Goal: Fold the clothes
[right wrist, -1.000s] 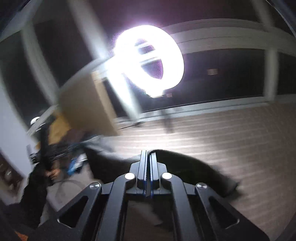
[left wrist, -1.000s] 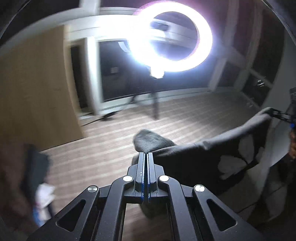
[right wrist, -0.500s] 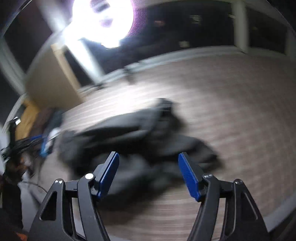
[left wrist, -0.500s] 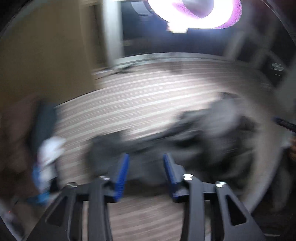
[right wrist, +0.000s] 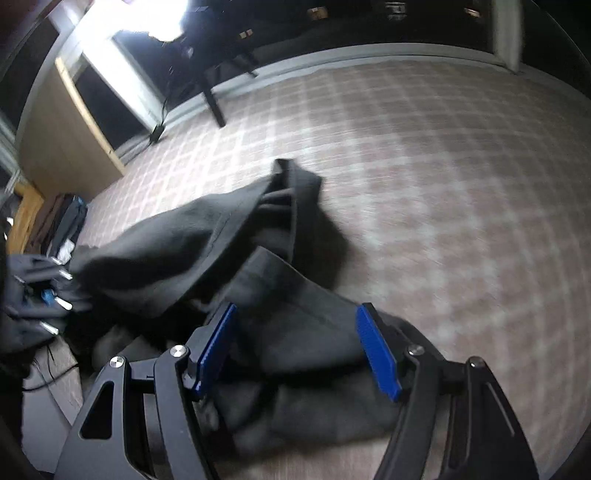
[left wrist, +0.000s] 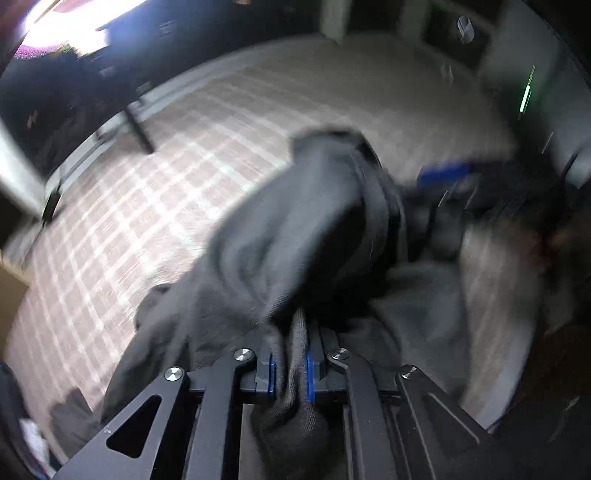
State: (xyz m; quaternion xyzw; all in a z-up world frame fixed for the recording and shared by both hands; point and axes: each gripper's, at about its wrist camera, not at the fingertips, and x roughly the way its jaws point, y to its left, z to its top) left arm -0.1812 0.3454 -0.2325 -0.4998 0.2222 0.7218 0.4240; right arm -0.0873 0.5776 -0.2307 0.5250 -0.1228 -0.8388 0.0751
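left gripper [left wrist: 290,371] clenched on dark garment [right wrist: 229,240] | right gripper [right wrist: 297,349] released | risk – bunched cloth [left wrist: 288,236] folds crooked, slips

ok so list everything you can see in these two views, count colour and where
garment: one, dark grey, crumpled on the checked surface, part lifted toward the left gripper
checked surface: one, pinkish beige with pale grid, under the garment
wooden panel: one, light tan, far left of right wrist view
tripod legs: a few, black, at the far edge
bright light: one, white, top left, blown out
pile of items: count unclear, dark and blue, left edge
left gripper: one, black with blue pads, shut on a bunch of the garment
right gripper: one, black with blue pads, open over the garment
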